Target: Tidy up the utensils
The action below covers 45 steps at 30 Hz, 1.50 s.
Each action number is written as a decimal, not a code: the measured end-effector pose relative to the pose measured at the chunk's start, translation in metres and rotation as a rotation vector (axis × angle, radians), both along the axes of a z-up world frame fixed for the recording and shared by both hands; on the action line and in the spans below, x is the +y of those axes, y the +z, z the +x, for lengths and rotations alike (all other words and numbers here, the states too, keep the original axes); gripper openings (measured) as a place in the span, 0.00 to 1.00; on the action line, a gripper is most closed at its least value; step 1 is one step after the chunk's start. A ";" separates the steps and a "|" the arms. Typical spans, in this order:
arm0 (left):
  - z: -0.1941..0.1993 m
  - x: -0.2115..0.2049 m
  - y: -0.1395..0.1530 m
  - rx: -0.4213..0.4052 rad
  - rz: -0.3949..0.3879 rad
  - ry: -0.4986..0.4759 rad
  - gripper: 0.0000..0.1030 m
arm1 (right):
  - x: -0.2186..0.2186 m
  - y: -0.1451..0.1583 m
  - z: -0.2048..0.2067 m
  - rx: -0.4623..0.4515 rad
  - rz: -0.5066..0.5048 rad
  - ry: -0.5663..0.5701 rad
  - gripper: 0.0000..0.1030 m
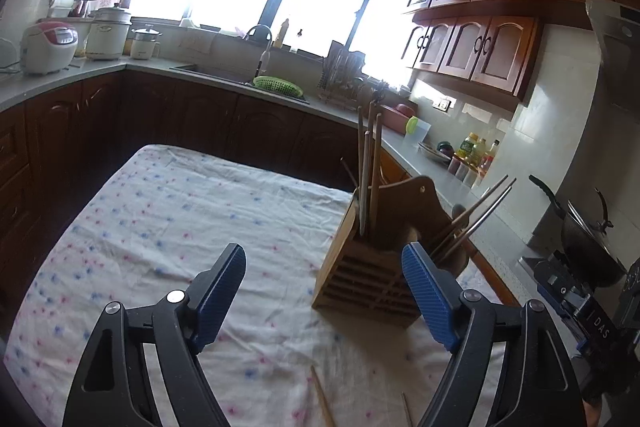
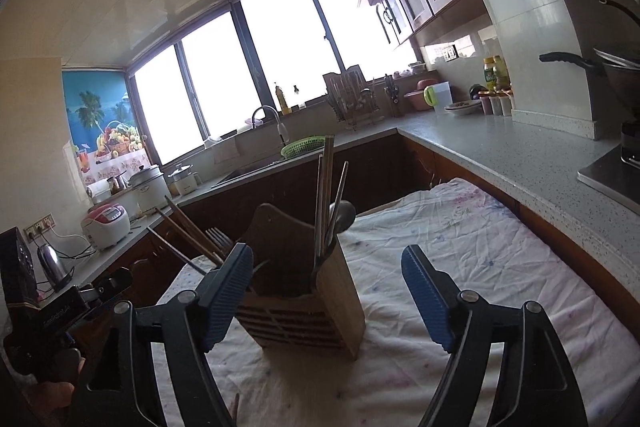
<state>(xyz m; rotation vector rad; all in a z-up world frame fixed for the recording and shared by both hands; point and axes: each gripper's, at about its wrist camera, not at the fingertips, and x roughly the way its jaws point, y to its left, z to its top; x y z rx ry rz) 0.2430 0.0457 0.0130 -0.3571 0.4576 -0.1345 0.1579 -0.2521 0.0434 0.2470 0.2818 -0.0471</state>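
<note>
Fingers [image 1: 224,279] of our left gripper [image 1: 324,267] and right gripper [image 2: 328,267] are spread, holding nothing; the wooden holder [image 1: 364,275] stands centre-right, chopsticks [image 1: 322,399] at bottom.

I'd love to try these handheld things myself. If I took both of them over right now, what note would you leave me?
Left gripper: open, holding nothing, above the cloth-covered table.
Right gripper: open, holding nothing, facing the wooden utensil holder.
Holder stands upright on the table; already in it are chopsticks, a fork and a spoon.
Left to do: at least two loose chopsticks lie on the cloth near the left gripper. Pick them up and drop them into the holder.
</note>
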 end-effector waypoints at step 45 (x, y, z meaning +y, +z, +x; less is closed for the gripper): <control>-0.244 -0.017 -0.019 -0.093 0.252 0.105 0.99 | 0.062 -0.050 -0.183 -0.110 -0.285 0.029 1.00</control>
